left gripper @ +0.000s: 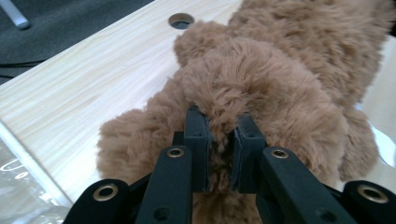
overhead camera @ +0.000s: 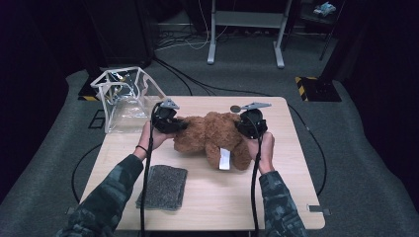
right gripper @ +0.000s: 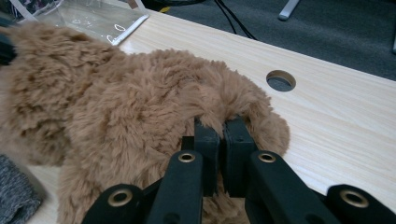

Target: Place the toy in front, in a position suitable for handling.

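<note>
One clear plastic bag stands at the table's ten o'clock corner (its contents cannot be made out). One brown teddy bear lies at the table's centre. The left gripper pinches its fur at nine o'clock, the right gripper at three. One grey cloth lies at seven o'clock.
</note>
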`<state>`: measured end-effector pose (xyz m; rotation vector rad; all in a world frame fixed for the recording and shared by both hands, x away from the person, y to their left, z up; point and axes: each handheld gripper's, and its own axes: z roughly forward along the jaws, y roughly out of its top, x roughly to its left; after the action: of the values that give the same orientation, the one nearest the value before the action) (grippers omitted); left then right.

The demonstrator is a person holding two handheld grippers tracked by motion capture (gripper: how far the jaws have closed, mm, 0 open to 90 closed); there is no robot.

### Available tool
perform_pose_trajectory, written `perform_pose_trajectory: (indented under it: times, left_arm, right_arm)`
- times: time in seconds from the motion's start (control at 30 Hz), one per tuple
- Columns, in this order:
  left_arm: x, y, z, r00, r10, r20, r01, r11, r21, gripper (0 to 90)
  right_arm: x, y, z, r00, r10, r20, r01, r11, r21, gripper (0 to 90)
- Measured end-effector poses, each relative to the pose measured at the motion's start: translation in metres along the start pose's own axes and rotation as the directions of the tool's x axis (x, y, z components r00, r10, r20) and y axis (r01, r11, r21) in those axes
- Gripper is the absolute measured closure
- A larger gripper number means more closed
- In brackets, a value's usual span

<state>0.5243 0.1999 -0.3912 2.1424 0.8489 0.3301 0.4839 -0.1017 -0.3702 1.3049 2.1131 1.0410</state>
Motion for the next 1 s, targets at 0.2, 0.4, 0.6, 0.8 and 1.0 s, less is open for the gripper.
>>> perform_pose_trajectory:
  times: [0.2, 0.4, 0.6, 0.8, 1.0]
  left_arm:
    - [0.017, -0.015, 0.027, 0.9987, -0.048, -0.017, 0.049, 0.9967, 0.065, 79.5]
    - [0.022, -0.022, 0.033, 0.9969, -0.077, -0.019, 0.077, 0.9964, 0.036, 78.6]
    - [0.024, -0.023, 0.022, 0.9950, -0.099, -0.008, 0.099, 0.9950, -0.008, 63.1]
    - [0.025, -0.033, 0.001, 0.9897, -0.135, -0.046, 0.135, 0.9908, -0.012, 29.2]
    - [0.016, -0.057, -0.027, 0.9900, -0.128, -0.059, 0.125, 0.9911, -0.046, 25.5]
  right_arm:
    - [0.006, -0.003, 0.026, 0.9999, -0.009, 0.015, 0.008, 0.999, 0.039, 87.0]
    - [0.000, -0.017, 0.058, 0.9991, 0.034, 0.025, -0.036, 0.994, 0.105, 85.9]
    - [-0.009, -0.018, 0.047, 0.9991, 0.043, 0.002, -0.043, 0.997, 0.059, 55.3]
    - [-0.013, -0.023, 0.019, 0.9993, 0.035, -0.017, -0.034, 0.999, 0.029, 22.9]
    - [-0.029, -0.052, -0.008, 0.9991, 0.039, -0.014, -0.039, 0.999, 0.019, 12.9]
